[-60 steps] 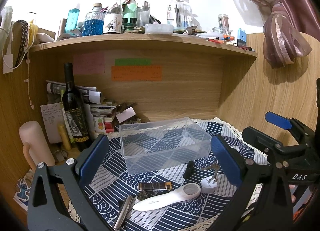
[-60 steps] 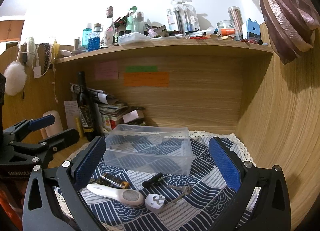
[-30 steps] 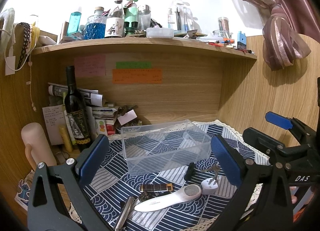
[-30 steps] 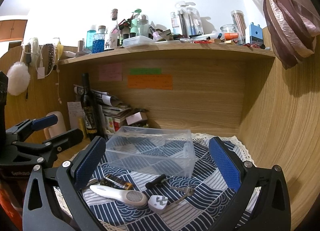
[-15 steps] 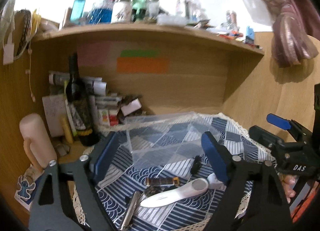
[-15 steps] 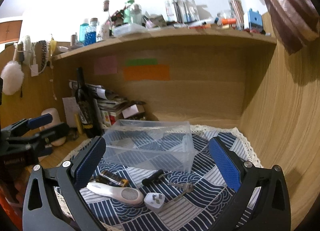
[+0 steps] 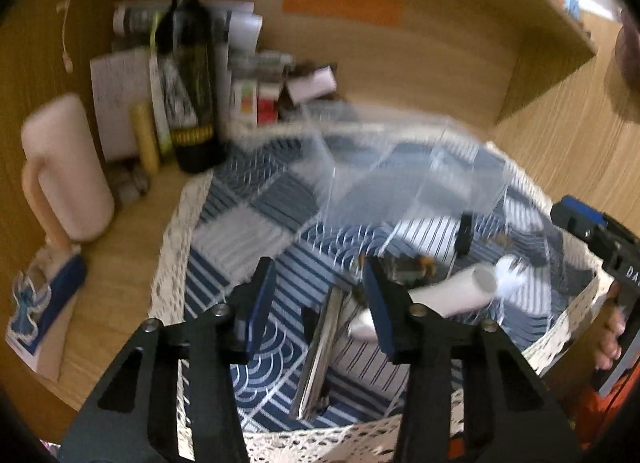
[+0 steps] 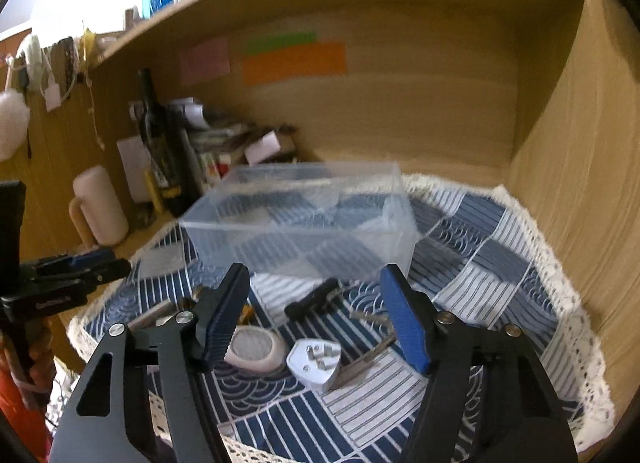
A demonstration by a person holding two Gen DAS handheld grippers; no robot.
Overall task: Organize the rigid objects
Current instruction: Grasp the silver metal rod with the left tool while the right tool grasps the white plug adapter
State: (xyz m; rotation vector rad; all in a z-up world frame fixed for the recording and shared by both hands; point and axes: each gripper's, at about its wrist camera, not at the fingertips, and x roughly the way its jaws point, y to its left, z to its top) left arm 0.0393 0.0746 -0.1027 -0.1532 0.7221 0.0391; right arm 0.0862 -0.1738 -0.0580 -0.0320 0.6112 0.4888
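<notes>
A clear plastic box [image 8: 304, 219] stands empty on the blue patterned cloth [image 8: 496, 259]; it also shows, blurred, in the left wrist view [image 7: 400, 167]. In front of it lie a white plug [image 8: 316, 363], keys [image 8: 372, 347], a black fob [image 8: 312, 299] and a white oval device [image 8: 252, 349]. My left gripper [image 7: 320, 303] is open, low over a flat metal bar [image 7: 320, 351]. The white device [image 7: 448, 297] lies just to its right. My right gripper [image 8: 316, 315] is open above the plug and fob.
A dark wine bottle [image 7: 192, 75], papers and small boxes stand at the back left. A pale pink mug [image 7: 64, 171] is on the wood at left. Wooden walls close in the back and right [image 8: 568, 167]. The cloth has a lace edge [image 8: 560, 271].
Both grippers have tilted down and moved closer to the cloth. Both pairs of jaws have narrowed but stay open. The objects have not moved.
</notes>
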